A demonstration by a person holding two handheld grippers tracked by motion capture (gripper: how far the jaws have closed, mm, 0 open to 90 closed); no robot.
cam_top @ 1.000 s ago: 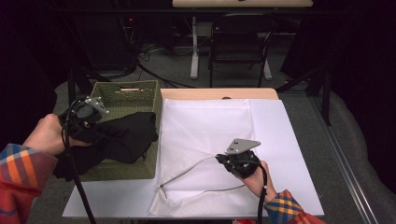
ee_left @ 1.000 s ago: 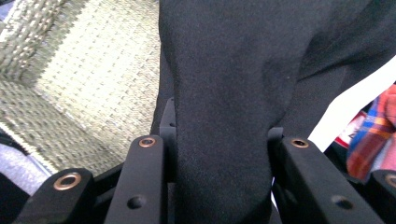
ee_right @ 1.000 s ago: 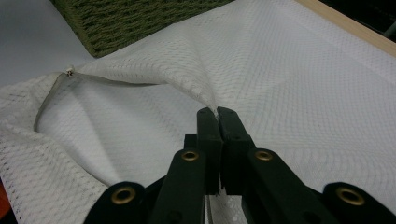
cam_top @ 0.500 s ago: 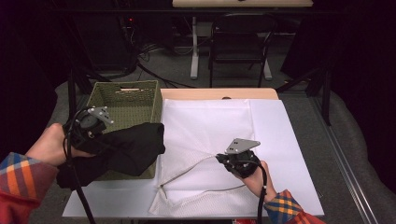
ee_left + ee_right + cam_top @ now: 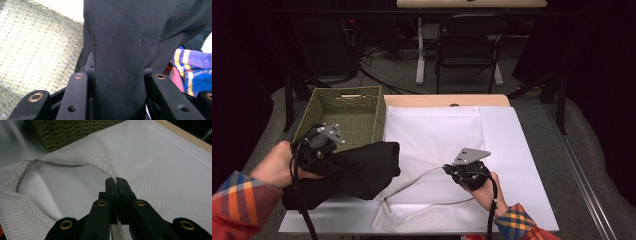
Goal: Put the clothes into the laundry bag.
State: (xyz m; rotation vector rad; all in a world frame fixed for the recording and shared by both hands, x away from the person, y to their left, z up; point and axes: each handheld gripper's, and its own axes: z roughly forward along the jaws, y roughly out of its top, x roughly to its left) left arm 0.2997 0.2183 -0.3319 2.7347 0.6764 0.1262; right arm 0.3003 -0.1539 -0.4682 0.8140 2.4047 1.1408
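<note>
A black garment (image 5: 357, 172) hangs from my left gripper (image 5: 319, 145) and drapes over the front corner of the green woven basket (image 5: 347, 107), its right end reaching the white mesh bag (image 5: 437, 135). In the left gripper view the jaws are shut on a thick fold of the black garment (image 5: 120, 45). My right gripper (image 5: 452, 170) is shut on the mesh bag's upper edge and lifts it, so the mouth gapes toward the garment. In the right gripper view the right gripper (image 5: 116, 181) pinches the mesh bag (image 5: 160, 165), and its zipper pull (image 5: 35, 159) sits at the far left.
The bag lies on a white sheet (image 5: 512, 145) over a wooden table (image 5: 447, 100). The basket (image 5: 65, 132) stands at the table's left side. A chair (image 5: 467, 50) and cables are on the floor behind. A plaid sleeve (image 5: 190, 67) shows past the garment.
My left gripper has carried the black garment out of the basket, forward and to the right, up to the bag's mouth. The right gripper has held still on the bag's edge.
</note>
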